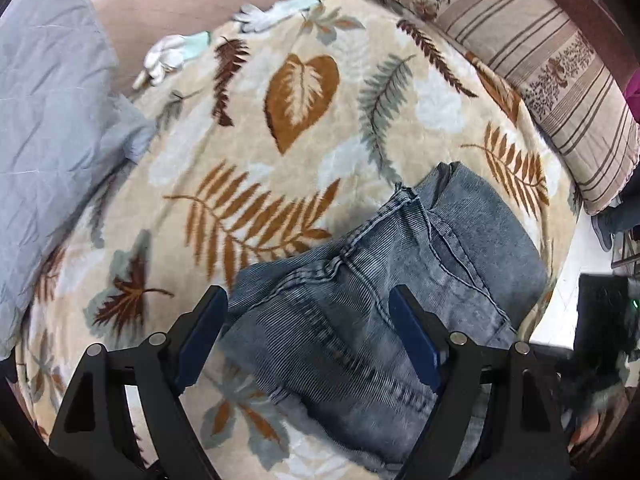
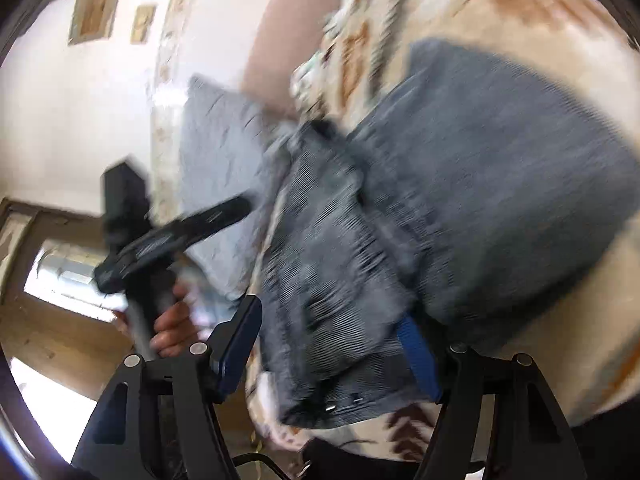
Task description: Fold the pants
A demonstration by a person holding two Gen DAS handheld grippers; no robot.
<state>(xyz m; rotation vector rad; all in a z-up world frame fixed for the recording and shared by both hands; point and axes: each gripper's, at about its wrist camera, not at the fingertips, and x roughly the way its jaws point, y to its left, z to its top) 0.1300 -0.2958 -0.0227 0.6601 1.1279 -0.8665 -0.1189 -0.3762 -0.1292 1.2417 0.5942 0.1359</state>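
Jaws on the left gripper stand wide apart, pointing steeply down over the pants. Denim sits in the gap between the blue pads but neither pad presses on it, so nothing held.

Right gripper also has its jaws spread. Its view is motion-blurred. The waistband end of the pants lies between the pads; the right pad's tip is tucked under a fold of denim, left pad stands clear of the cloth. Reads as open, no grip.

Pants: grey-blue denim, folded into a thick bundle, lying on the bed on top of a beige blanket with a leaf print. Seams and stitching show on top in the left view. Waistband with metal buttons sits nearest the right gripper in the right view. Bundle is near the blanket's right edge in the left view.

Around that: grey quilted pillow at the left edge of the blanket, striped beige cushion along the far right. A white and mint cloth is bunched at the far edge of the blanket.

Right view also catches the left gripper from the side, with a hand wrapped round its handle, and pale wall with two framed pictures behind.
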